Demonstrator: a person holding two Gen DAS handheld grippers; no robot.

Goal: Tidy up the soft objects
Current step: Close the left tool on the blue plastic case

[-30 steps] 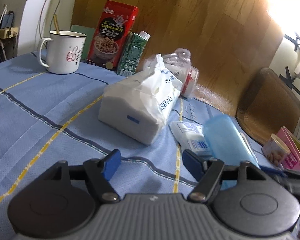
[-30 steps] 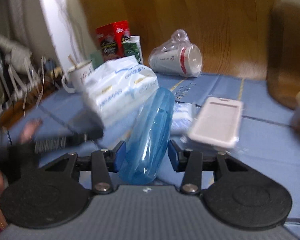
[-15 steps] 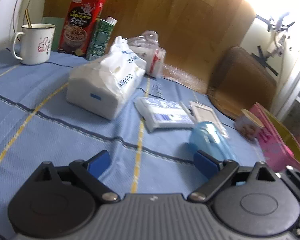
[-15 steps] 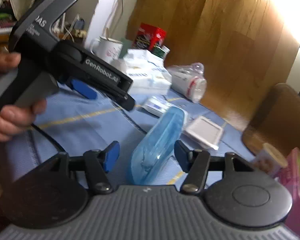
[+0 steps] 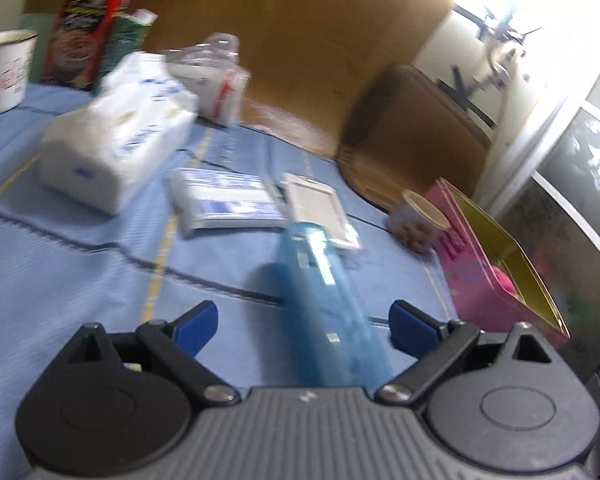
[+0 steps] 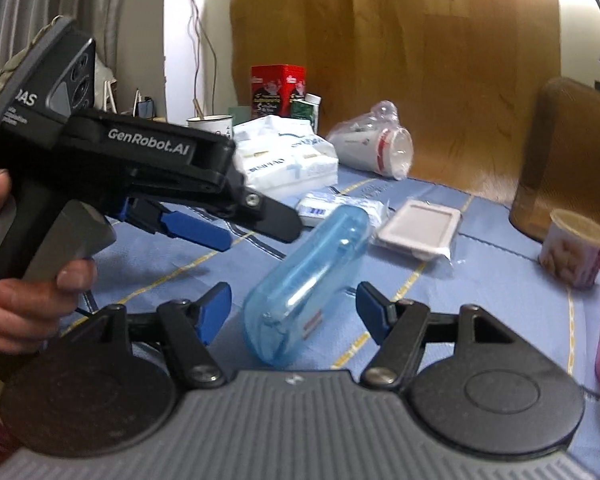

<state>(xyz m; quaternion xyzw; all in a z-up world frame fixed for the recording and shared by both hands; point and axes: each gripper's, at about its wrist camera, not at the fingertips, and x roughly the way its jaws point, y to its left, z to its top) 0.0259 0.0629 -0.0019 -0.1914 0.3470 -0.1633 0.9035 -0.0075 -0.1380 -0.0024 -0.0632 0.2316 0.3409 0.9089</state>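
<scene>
Blue case (image 6: 306, 280), between open right gripper (image 6: 294, 312)

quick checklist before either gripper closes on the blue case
1. Right gripper open: ok, both fingers stand clear of the blue case.
2. Left gripper open: ok, fingers spread wide either side of the case.
3. Case centred between the right fingers: ok, though it lies at an angle.
4. Grippers clear of each other: not ok, the left one hangs close over the case's far end in the right wrist view.
5. Case clear of neighbours: cannot tell, its far end looks close to the white card holder and the tissue pack.
6. Left view sharp enough to aim: not ok, it is motion-blurred.
</scene>
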